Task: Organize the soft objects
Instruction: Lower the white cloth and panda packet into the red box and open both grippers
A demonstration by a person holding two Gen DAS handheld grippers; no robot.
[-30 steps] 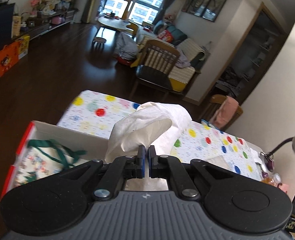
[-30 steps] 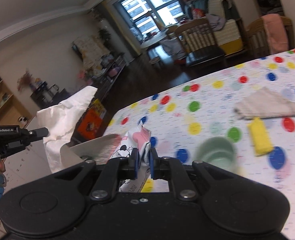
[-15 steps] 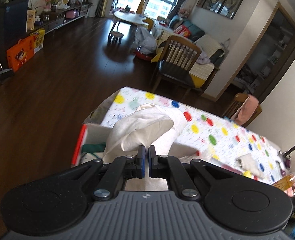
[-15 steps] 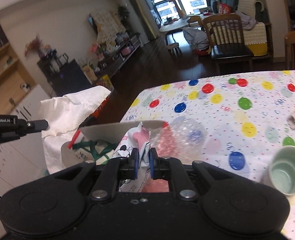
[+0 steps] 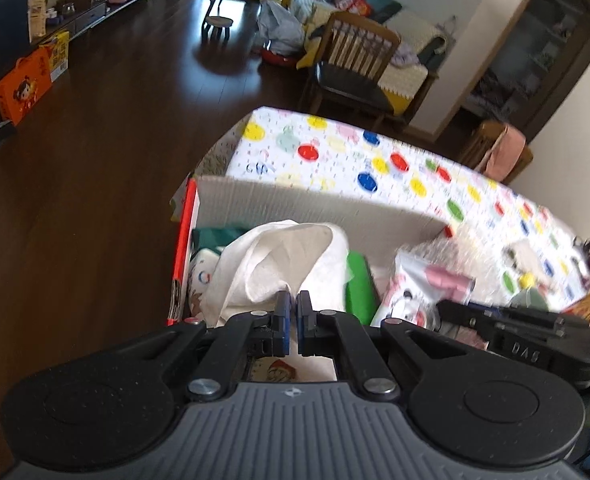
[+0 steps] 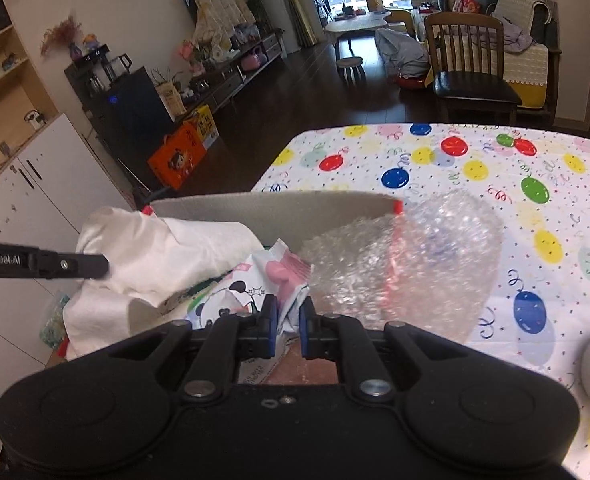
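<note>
At the near left corner of the tabletop [image 6: 495,184], with its balloon-print cover, we see an open cardboard box [image 5: 315,204] with a red edge, and both tongs are over it. The left tongs [image 5: 293,312] are pressed together on a fold of white cloth [image 5: 279,264], which bunches up just ahead of the blue pads and hangs above the box's left half. In the right wrist view the same white cloth [image 6: 167,248] drapes over the near left rim of the box, with the left tool's black arm reaching in from the left edge of the picture.

The right tongs [image 6: 287,330] are clamped on a crinkled soft packet [image 6: 263,284] printed with a panda and a pink patch; the packet stands up between the pads, which are a little apart around it. From the left wrist view that packet [image 5: 423,284] is over the right half of the box, with the right tool's black body just near of it.

Inside the box we can make out a green item [image 5: 357,284] beside the white cloth and a printed fabric piece [image 5: 203,276] at the left wall. A bubble-wrap bundle [image 6: 411,256] lies against the box's right end, partly on the tabletop. Beyond the table, on the dark wood floor, stands a wooden chair [image 6: 471,60]
</note>
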